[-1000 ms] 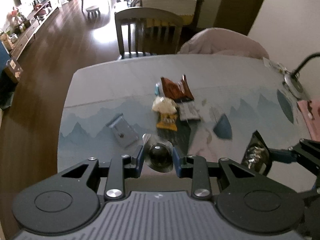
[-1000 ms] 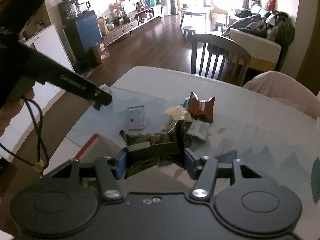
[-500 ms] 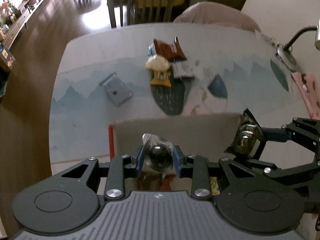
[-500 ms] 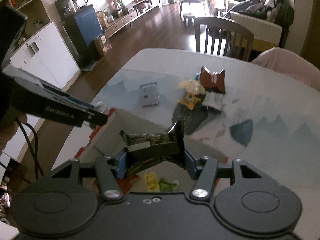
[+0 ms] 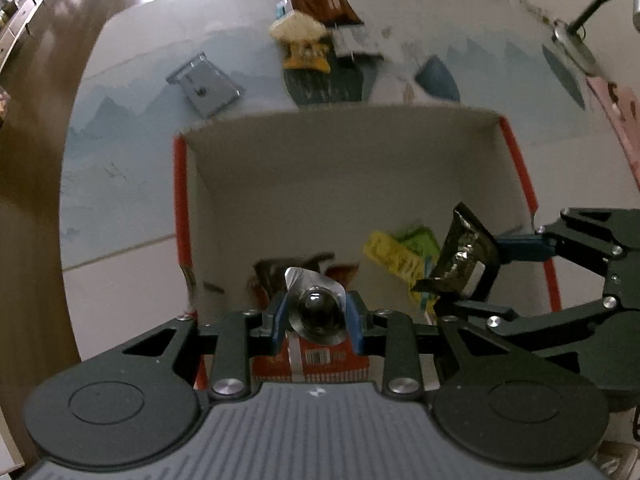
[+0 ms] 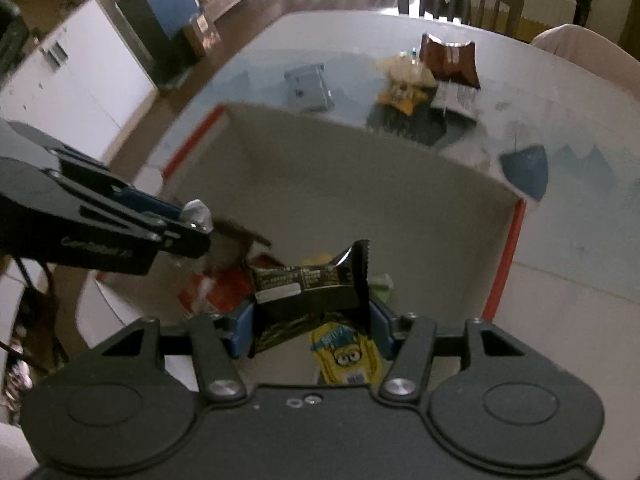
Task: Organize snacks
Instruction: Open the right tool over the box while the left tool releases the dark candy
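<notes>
— Both grippers have dropped from above the table to over the cardboard box (image 5: 340,152); what do they carry?

— Left gripper (image 5: 317,312) is clamped on a clear-wrapped dark ball snack (image 5: 318,306); right gripper (image 6: 312,320) pinches a black snack packet (image 6: 308,284). Both hang above the snacks lying in the box.

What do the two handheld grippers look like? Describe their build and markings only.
Both the left gripper and right gripper are black, with blue finger pads, linkage bars on silver pivot screws and two round discs. The left one's body is ribbed grey, with white lettering along its side.
</notes>
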Motion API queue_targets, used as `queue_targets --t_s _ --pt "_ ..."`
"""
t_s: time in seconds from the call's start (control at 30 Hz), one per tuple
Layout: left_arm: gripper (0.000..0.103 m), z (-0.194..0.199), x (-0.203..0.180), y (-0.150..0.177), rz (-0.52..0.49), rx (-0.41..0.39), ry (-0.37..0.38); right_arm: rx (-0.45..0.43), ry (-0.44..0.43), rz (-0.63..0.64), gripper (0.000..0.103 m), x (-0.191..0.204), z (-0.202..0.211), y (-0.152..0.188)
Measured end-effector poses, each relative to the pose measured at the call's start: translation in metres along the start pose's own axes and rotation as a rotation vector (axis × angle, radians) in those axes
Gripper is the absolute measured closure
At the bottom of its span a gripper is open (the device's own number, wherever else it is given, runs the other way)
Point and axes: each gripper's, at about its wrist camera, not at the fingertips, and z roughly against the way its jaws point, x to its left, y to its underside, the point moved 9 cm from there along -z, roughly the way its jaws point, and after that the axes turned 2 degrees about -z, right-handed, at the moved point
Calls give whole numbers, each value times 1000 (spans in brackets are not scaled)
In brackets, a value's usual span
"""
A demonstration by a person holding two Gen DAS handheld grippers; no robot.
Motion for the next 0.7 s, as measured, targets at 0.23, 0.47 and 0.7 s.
queue_targets --t_s 0.23,0.47,0.7 --pt "73 -26 -5 20 1 56 8 66 36 5 46 0 -25 22" --pt "73 -44 -6 33 14 100 16 99 59 24 45 1 -37 33" --pt "72 -60 -4 39 28 134 14 108 80 29 44 0 -45 40"
